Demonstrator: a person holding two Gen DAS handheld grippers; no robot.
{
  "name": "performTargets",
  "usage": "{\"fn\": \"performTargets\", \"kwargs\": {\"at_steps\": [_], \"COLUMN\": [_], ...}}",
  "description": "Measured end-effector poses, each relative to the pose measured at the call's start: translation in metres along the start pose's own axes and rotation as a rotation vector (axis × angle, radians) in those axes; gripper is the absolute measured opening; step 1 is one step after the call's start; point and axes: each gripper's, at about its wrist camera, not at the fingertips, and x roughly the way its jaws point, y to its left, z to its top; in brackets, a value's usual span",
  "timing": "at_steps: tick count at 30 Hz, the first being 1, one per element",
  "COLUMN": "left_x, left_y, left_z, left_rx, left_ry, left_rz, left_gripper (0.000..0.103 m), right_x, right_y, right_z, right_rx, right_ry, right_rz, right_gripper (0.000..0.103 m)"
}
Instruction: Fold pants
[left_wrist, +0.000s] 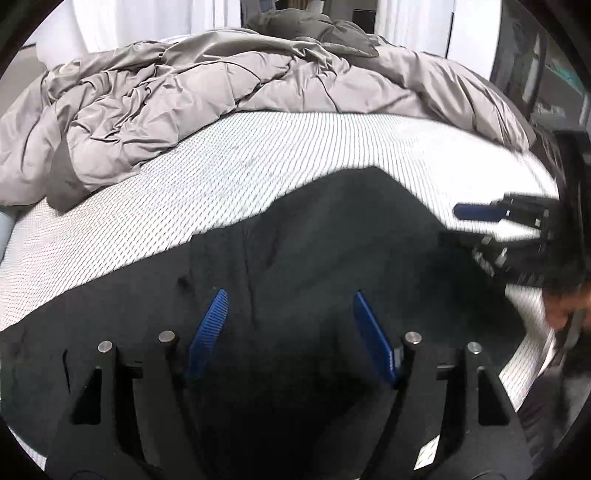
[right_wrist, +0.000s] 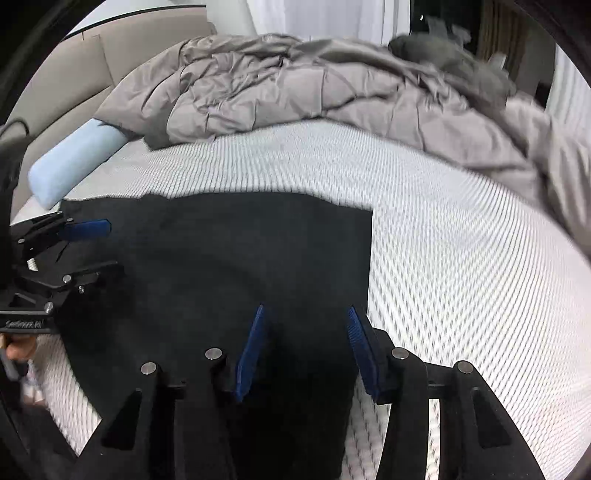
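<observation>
**Both grippers open above dark pants on the bed**

Left gripper (left_wrist: 290, 317) hangs over the dark pants (left_wrist: 303, 258), jaws spread wide, blue pads (left_wrist: 210, 328) clear of the cloth with nothing pinched between them. Fabric fills the gap behind the pads but no fold rises into them. Right gripper (right_wrist: 304, 332) also has its jaws apart, narrower than the left, nothing clamped; its right pad (right_wrist: 364, 350) sits about at the pants' right edge, where dark cloth meets the mattress cover.

Pants lie flat on the white ribbed mattress cover (left_wrist: 184, 177), on the near part of the bed. In the right wrist view they (right_wrist: 240, 258) show as a broad dark block with a fairly straight far edge and a square far-right corner. In the left wrist view the far edge rises to a peak near the middle. Cloth is very dark, so folds and seams are hard to read; cannot tell how many layers are stacked.

Each gripper shows in the other's view: the right one at the right edge of the left view (left_wrist: 491, 221), the left one at the left edge of the right view (right_wrist: 74, 243), both blurred. A bit of a hand (left_wrist: 565, 302) shows behind the right gripper.

Grey rumpled duvet (right_wrist: 295, 92) is heaped across the far side of the bed, apart from the pants. Pale blue bolster (right_wrist: 70, 162) lies at the far left, near the pants' far-left corner. White curtains (left_wrist: 147, 18) hang behind.
</observation>
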Motion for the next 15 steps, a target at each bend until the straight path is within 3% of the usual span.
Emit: {"fn": "performTargets", "kwargs": {"at_steps": [3, 5, 7, 10, 13, 15], "left_x": [0.025, 0.062, 0.088, 0.091, 0.082, 0.071], "left_y": [-0.005, 0.0, 0.007, 0.013, 0.018, 0.023], "left_z": [0.026, 0.035, 0.032, 0.026, 0.027, 0.036], "left_rx": [0.024, 0.042, 0.049, 0.053, 0.033, -0.02], "left_ry": [0.01, 0.077, 0.112, 0.081, 0.086, 0.067], "left_rz": [0.028, 0.075, 0.077, 0.046, 0.087, 0.066], "left_gripper": [0.069, 0.069, 0.069, 0.069, 0.069, 0.068], "right_x": [0.023, 0.042, 0.068, 0.071, 0.058, 0.045], "right_y": [0.014, 0.02, 0.024, 0.004, -0.019, -0.027], "right_z": [0.016, 0.019, 0.022, 0.012, 0.011, 0.014], "right_rx": [0.003, -0.027, -0.067, -0.073, -0.034, 0.007], "right_ry": [0.004, 0.034, 0.099, 0.108, 0.108, 0.062], "right_rz": [0.102, 0.112, 0.075, -0.014, -0.193, -0.159], "right_gripper": [0.049, 0.049, 0.048, 0.048, 0.052, 0.052]}}
